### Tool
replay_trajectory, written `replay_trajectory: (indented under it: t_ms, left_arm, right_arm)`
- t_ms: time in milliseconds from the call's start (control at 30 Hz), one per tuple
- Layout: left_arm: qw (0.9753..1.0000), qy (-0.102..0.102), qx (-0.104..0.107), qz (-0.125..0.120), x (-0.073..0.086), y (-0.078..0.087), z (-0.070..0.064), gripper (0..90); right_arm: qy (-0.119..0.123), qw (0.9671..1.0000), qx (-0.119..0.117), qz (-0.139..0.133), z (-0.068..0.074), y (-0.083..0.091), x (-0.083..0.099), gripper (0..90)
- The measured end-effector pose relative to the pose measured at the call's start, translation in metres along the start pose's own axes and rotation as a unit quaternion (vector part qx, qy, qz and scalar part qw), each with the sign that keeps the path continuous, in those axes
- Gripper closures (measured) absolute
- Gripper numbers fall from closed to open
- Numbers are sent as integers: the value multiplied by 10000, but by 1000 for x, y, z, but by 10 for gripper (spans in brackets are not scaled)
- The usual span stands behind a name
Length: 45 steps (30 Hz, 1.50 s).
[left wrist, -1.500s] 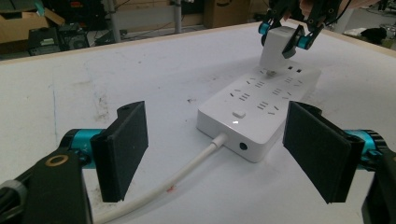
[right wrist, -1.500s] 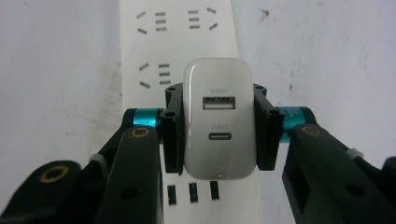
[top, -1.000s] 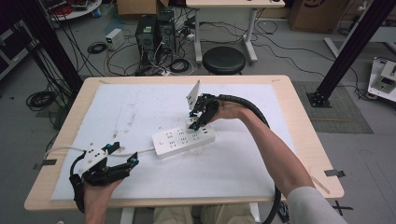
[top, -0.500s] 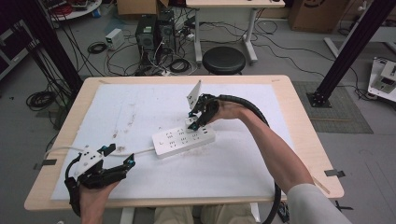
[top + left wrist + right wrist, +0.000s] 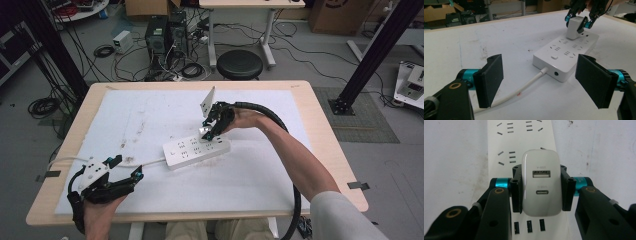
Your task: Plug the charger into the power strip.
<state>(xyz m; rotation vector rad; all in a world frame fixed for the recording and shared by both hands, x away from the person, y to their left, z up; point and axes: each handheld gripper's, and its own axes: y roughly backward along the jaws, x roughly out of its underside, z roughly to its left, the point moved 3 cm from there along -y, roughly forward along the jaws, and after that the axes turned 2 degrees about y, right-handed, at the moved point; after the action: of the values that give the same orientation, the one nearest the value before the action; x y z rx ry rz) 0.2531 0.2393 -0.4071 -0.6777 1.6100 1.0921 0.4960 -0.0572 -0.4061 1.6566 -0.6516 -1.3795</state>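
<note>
A white power strip (image 5: 197, 149) lies on the white mat in the middle of the table, its cord (image 5: 65, 161) running off to the left. My right gripper (image 5: 207, 131) is shut on a white USB charger (image 5: 541, 182), holding it on the strip's right end (image 5: 574, 31). The charger's two USB ports face the right gripper view, and the strip (image 5: 521, 135) lies beneath it. My left gripper (image 5: 126, 169) is open near the front left of the table, its pads (image 5: 491, 77) wide apart and aimed at the strip's cord end (image 5: 556, 63).
A white mat (image 5: 260, 175) covers most of the wooden table (image 5: 327, 150). Beyond the far edge are a black stool (image 5: 241, 64), computer towers (image 5: 162, 35) and tangled cables on the floor. A black cable (image 5: 280, 125) trails along the right forearm.
The left gripper has shifted slightly right and forward at the front left. The right gripper stays on the charger at the strip.
</note>
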Motion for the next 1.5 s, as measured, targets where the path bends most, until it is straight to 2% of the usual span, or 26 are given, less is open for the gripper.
replay_trajectory:
  t_ms: [200,433,533,667,933,1000,1067,1167,1367,1500]
  left_arm:
    - [9999,-19,-91,46,1,5,1,228]
    - [9999,0,-93,58,-2,4,1,228]
    - [9999,-58,-103,60,-4,5,2,228]
    - [10000,-22,-61,72,-3,2,1,228]
    - [10000,-33,-57,39,-4,1,0,229]
    - [9999,-78,-63,-21,-10,2,1,229]
    - [9999,-115,-58,-39,-12,4,1,229]
    - [9999,-113,-63,-37,-11,5,1,229]
    - [9999,19,-105,-75,-4,7,3,229]
    - [9999,9,-122,-59,-2,8,5,229]
  right_arm:
    - [-15,9999,-27,-165,0,-1,4,638]
    - [144,9998,-38,97,-1,-2,0,637]
    - [76,9999,-59,55,-1,-2,1,637]
    - [281,9992,111,279,4,-5,-4,638]
    - [129,9995,17,277,1,-7,-2,638]
    - [129,9995,17,277,1,-7,-2,638]
    - [67,9999,10,155,1,-8,1,636]
    - [66,9999,29,134,1,-8,1,635]
    - [86,9998,30,149,1,-7,0,632]
    - [98,9999,21,92,1,-8,1,630]
